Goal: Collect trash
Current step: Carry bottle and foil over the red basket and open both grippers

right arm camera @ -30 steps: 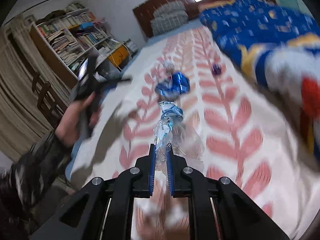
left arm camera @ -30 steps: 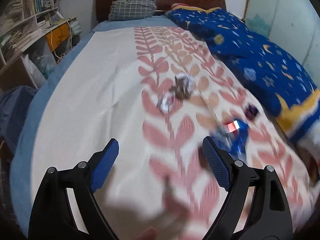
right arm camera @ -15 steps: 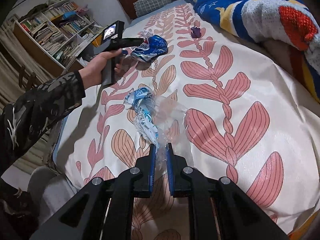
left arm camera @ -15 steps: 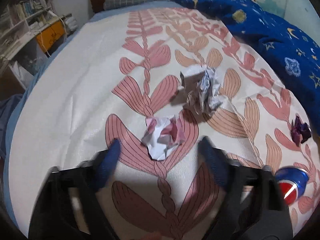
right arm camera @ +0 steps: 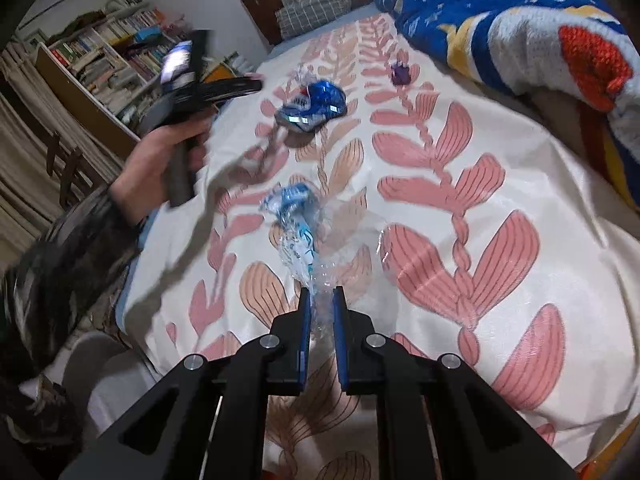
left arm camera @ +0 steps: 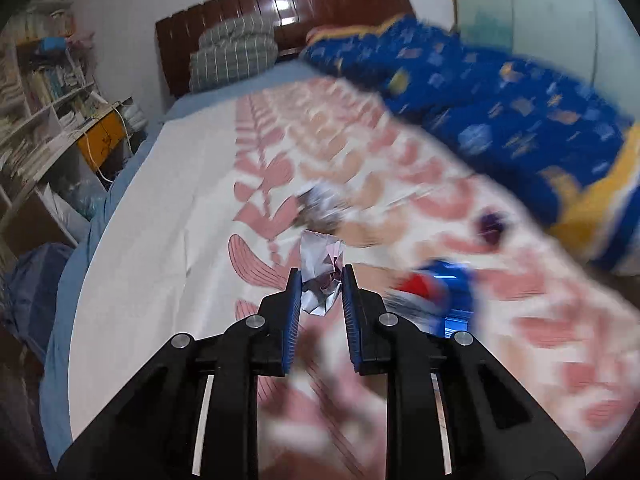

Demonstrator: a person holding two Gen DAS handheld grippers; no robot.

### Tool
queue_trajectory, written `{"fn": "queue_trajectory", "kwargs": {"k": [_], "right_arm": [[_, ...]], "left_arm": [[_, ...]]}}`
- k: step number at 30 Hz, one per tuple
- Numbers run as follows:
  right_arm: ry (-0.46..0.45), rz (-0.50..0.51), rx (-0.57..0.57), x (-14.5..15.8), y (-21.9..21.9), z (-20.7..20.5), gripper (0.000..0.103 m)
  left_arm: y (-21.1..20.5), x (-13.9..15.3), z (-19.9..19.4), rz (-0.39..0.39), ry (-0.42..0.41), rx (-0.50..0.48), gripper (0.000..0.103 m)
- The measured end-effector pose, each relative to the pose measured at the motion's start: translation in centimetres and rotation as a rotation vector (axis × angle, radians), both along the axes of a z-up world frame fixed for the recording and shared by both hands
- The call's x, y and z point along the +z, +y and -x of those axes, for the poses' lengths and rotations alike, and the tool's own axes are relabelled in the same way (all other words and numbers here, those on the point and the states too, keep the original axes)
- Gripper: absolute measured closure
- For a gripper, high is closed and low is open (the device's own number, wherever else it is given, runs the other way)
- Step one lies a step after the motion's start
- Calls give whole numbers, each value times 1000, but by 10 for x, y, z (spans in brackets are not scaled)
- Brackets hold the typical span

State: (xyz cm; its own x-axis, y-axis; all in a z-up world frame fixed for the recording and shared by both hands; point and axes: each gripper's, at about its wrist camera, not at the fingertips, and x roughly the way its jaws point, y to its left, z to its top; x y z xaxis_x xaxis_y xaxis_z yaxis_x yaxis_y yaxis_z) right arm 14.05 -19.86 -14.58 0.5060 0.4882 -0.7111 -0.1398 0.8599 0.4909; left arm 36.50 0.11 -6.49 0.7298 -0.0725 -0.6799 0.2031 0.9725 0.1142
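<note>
With the left claw (left arm camera: 320,280) clamped on a crumpled white-and-pink paper wad (left arm camera: 322,270) above the bed, the right claw (right arm camera: 321,300) pinches a clear plastic bag (right arm camera: 308,256) stretching away from it, on the near side of the crushed blue can (right arm camera: 312,108).

The right gripper (right arm camera: 321,300) pinches the near end of a clear plastic bag (right arm camera: 298,228) with blue print, which stretches ahead over the leaf-patterned bedsheet (right arm camera: 460,200). Farther ahead lies a crushed blue can (right arm camera: 314,106), with a small purple wrapper (right arm camera: 401,73) ahead-right. Ahead-left, a hand (right arm camera: 160,168) holds the left gripper (right arm camera: 256,80), blurred.

Left tool (left arm camera: 320,280) now around crumpled paper (left arm camera: 321,276).
</note>
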Motion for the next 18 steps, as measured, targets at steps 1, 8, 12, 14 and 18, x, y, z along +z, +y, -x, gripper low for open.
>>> {"fn": "queue_trajectory", "kwargs": {"k": [1,8,12,14,18], "right_arm": [[-8,-7,-3,5,-2,1,91],[-151,8,-15,77,-22,25,91],[-216,33,-47,122,-47,60,91],[-228,60,-70,140,-62,83,91],[-228,145,-138,167,-97,139,91]], "left_arm": [[-3,15,20,40,6,-16,83],[-50,93,139,130,-31,-91,83],[-98,113,214,163,-20,-233,83],[-112,115,235,194,1,-276,83],[-148,117,288,209,19,-362,83]]}}
